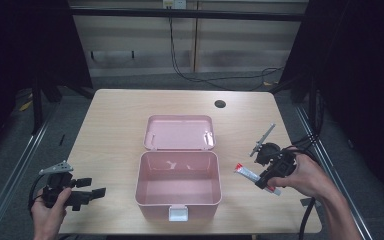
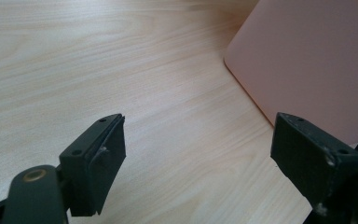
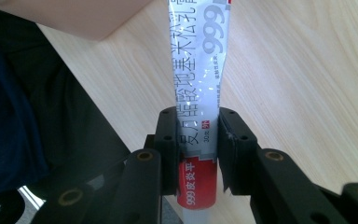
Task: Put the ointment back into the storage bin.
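A pink box (image 1: 178,200) stands open at the table's middle, its lid (image 1: 179,132) laid back behind it; the inside looks bare. To its right my right gripper (image 1: 267,180) is shut on a white and red ointment tube (image 1: 247,173), held a little above the table. In the right gripper view the tube (image 3: 196,88) runs up between the two pads (image 3: 231,140), which press on its sides. My left gripper (image 1: 91,188) rests at the front left with its jaws open and nothing between them. Its own view shows the fingertips (image 2: 105,154) wide apart near the box wall (image 2: 317,60).
The wooden table (image 1: 115,120) has a round cable hole (image 1: 220,104) at the back right. Metal rails run along both sides of the table. A dark sleeve (image 3: 9,116) shows at the left of the right gripper view.
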`<state>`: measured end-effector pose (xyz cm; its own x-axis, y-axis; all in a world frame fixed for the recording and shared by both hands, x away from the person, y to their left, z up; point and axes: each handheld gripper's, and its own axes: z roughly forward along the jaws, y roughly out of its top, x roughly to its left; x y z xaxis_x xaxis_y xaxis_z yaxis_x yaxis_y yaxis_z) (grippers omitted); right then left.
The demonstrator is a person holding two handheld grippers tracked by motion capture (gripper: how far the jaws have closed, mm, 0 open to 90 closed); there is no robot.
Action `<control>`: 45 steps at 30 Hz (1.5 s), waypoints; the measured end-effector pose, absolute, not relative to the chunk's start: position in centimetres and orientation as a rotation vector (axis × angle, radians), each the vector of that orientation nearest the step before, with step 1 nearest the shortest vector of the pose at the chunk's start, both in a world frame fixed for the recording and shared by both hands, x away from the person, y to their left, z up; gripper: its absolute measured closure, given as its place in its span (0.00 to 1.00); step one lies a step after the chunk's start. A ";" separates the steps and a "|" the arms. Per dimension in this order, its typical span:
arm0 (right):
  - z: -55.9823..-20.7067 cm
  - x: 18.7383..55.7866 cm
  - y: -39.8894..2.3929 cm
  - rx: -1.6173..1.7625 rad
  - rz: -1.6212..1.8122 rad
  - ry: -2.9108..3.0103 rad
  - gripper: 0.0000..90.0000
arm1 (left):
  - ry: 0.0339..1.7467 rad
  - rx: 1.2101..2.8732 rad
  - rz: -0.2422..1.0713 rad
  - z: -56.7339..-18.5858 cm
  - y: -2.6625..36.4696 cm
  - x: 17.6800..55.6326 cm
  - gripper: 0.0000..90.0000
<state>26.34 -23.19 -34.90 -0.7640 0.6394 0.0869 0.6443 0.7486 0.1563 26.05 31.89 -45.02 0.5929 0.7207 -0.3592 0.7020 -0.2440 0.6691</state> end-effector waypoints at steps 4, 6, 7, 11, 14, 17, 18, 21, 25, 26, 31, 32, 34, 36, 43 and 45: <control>-34.4 26.4 -23.0 -1.038 -0.289 -2.932 0.80 | 1.128 1.982 0.028 -45.0 31.9 26.0 0.20; -34.0 26.4 -22.7 -1.022 -0.293 -2.939 0.80 | 1.131 1.980 0.027 -45.0 31.9 26.1 0.20; -33.8 26.4 -22.6 -1.005 -0.272 -2.944 0.80 | 1.131 1.980 0.027 -45.0 31.9 26.1 0.20; -33.4 26.5 -22.2 -0.973 -0.280 -2.942 0.80 | 1.131 1.981 0.026 -45.0 31.9 26.1 0.20; -32.8 26.5 -21.7 -0.932 -0.278 -2.960 0.80 | 1.132 1.980 0.027 -45.1 31.9 26.0 0.20; -32.5 26.5 -21.3 -0.905 -0.279 -2.974 0.80 | 1.131 1.981 0.027 -45.1 31.9 26.0 0.20; -32.3 26.5 -21.2 -0.887 -0.276 -2.976 0.80 | 1.131 1.981 0.027 -45.1 31.9 26.1 0.20; -31.9 26.5 -20.6 -0.853 -0.275 -2.991 0.80 | 1.132 1.980 0.026 -45.1 31.9 26.1 0.20; -31.6 26.6 -19.6 -0.799 -0.277 -3.003 0.80 | 1.134 1.983 0.027 -45.1 31.9 26.0 0.20; -31.5 26.6 -19.4 -0.794 -0.284 -3.008 0.80 | 1.135 1.983 0.027 -45.1 31.9 26.0 0.20; -31.3 26.9 -18.1 -0.726 -0.289 -3.018 0.80 | 1.138 1.983 0.029 -45.1 31.9 26.0 0.20; -31.2 26.9 -17.7 -0.720 -0.289 -3.016 0.80 | 1.137 1.983 0.030 -45.1 32.0 26.0 0.20; -31.2 27.0 -17.2 -0.689 -0.300 -3.017 0.80 | 1.136 1.983 0.032 -45.1 32.0 26.1 0.20; -31.1 27.2 -16.6 -0.678 -0.306 -3.017 0.80 | 1.139 1.984 0.032 -45.1 32.0 26.1 0.20; -30.6 27.3 -14.8 -0.593 -0.295 -3.034 0.80 | 1.142 1.985 0.040 -45.1 32.0 26.0 0.20; -30.5 27.2 -14.3 -0.587 -0.278 -3.036 0.80 | 1.141 1.987 0.039 -45.1 32.0 26.0 0.20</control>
